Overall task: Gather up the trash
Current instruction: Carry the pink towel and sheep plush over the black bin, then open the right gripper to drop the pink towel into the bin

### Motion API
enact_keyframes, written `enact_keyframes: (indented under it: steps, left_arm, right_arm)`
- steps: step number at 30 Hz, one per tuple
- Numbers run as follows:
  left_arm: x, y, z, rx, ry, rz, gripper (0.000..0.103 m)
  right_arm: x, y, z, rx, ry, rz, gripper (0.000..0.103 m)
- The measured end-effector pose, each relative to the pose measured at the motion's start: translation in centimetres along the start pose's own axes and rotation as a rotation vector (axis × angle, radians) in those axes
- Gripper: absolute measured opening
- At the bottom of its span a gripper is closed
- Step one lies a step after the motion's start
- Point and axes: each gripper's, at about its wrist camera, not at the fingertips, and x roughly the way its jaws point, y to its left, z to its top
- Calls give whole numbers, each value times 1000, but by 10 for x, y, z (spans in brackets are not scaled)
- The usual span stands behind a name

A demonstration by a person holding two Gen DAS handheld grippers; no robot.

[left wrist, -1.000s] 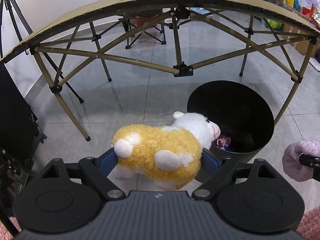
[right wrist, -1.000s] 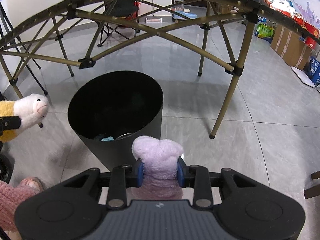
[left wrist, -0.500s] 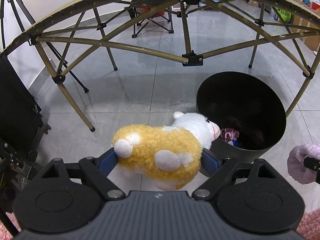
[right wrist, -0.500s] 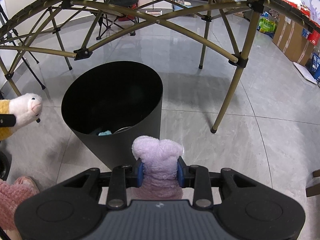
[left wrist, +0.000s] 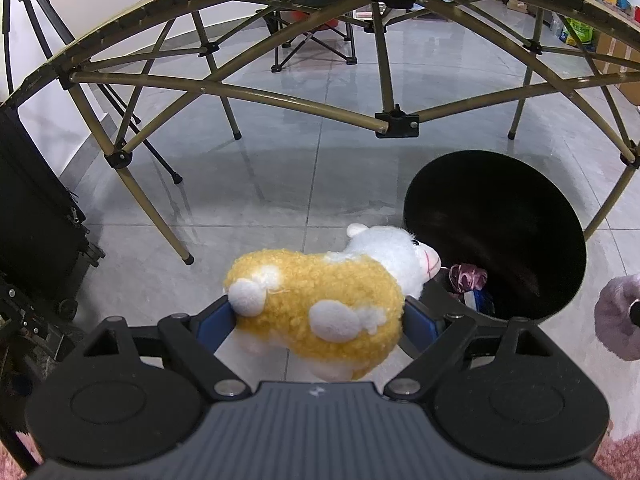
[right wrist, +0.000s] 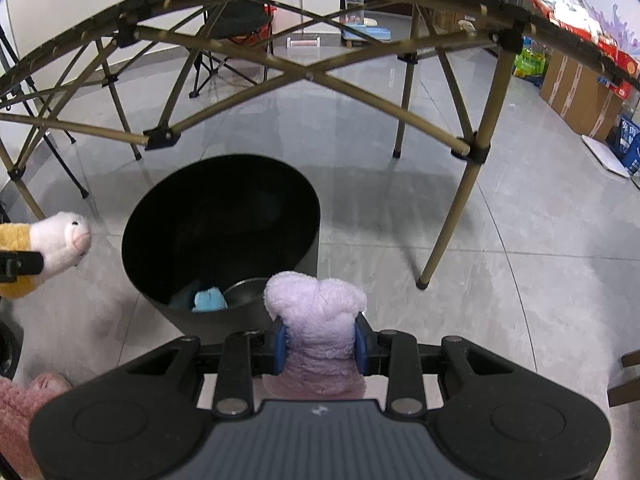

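Left gripper [left wrist: 316, 316] squeezes our soft sheep toy [left wrist: 320, 300] around its body. Right gripper [right wrist: 320, 344] pinches a light, squashy purple toy [right wrist: 318, 320] beside the bin [right wrist: 220, 216].

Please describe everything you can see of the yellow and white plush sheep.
The plush sheep has a curly yellow body with white patches, a white tail, white head and stitched pink mouth. It looks soft and woolly. The left gripper is shut on its body, holding it above the floor, its head pointing toward the black bin.

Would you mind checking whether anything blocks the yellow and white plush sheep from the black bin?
Nothing visible does: the yellow and white plush sheep sits beside the open round black bin, its snout at the rim.
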Motion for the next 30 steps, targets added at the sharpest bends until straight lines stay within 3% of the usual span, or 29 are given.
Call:
enact_keyframes:
  steps: [18,30]
  left_arm:
    - [29,25,29,-67,3,55,88]
    - [44,47,39,-108,0,83,88]
  right_arm:
    - [21,37,66,-54,-73,51,31]
    - [53,71,87,-49,-28,73,31]
